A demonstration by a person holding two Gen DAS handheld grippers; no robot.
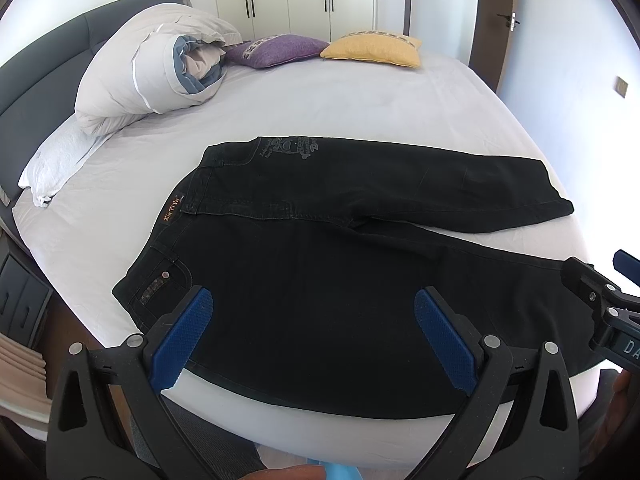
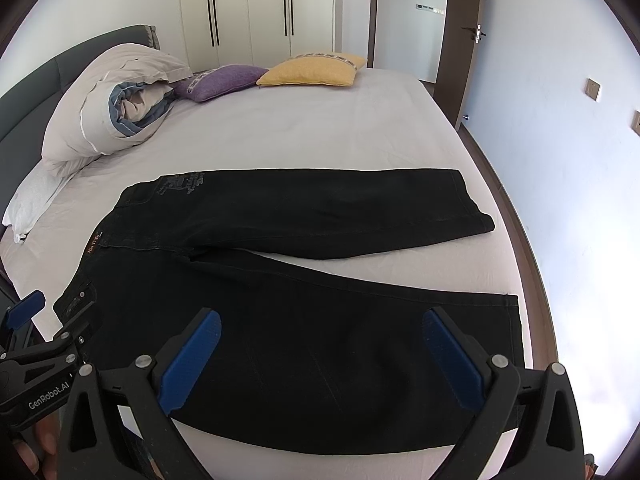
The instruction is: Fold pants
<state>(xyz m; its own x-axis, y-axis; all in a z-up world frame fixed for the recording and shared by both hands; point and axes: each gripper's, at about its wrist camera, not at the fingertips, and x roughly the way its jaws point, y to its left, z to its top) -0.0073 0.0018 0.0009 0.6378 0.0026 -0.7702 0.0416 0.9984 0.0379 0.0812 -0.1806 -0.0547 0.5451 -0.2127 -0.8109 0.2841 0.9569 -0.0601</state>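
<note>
Broadly, the bed (image 1: 360, 96) fills both views, its pale sheet bare around a pair of black pants (image 1: 320, 280) spread flat on the half of the bed nearest the cameras. Waistband points toward the grey headboard (image 1: 36, 60); the two legs splay apart toward the opposite bed edge, a wedge of sheet between them. Against the headboard lies a rolled duvet (image 1: 152, 68), and at the far side of the bed from the pants sit a purple cushion (image 1: 280, 50) and a yellow cushion (image 1: 372, 50). Over the near leg hang both tools. The left gripper (image 1: 314, 340) has its blue pads (image 1: 182, 344) spread wide, holding nothing. The right gripper (image 2: 320, 356) is likewise wide apart and empty; whether either pad tip touches the cloth is hard to judge.
</note>
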